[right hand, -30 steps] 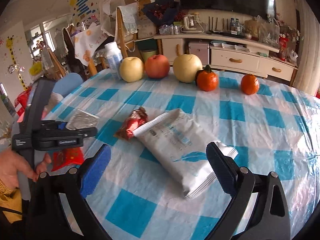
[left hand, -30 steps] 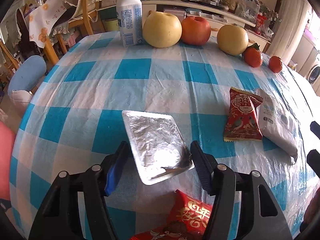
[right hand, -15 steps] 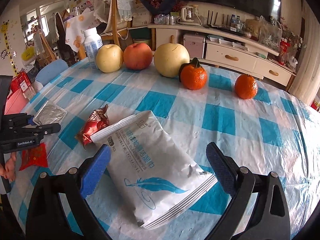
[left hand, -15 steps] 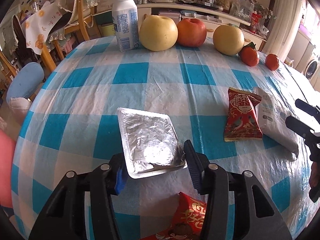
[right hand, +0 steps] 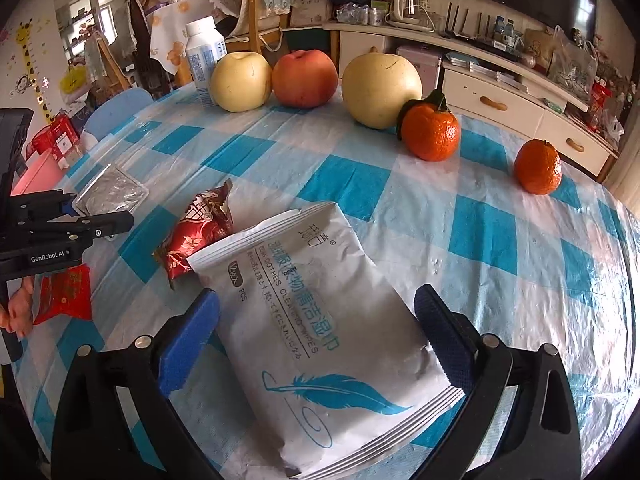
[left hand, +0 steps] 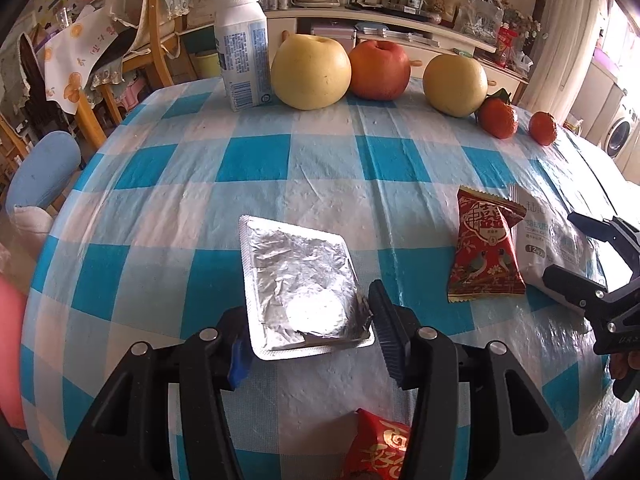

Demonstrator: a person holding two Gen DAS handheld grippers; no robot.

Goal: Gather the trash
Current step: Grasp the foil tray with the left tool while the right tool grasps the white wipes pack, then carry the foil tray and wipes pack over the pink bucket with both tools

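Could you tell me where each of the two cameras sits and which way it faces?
Left wrist: on the left gripper, angled down at the foil tray between its fingers; right gripper at the edge.
Right wrist: on the right gripper, angled down over the wipes pack; a hand shows.
Shared: red snack packet, fruit row, checked tablecloth.

Cream sideboard [right hand: 516, 92], wooden chair [left hand: 156, 40], daylight

A red foil snack wrapper with gold lettering [left hand: 378, 446] runs off the bottom edge, partly hidden behind the left tool [left hand: 310, 344]; the white wipes pack's [right hand: 320, 344] small print is unreadable.
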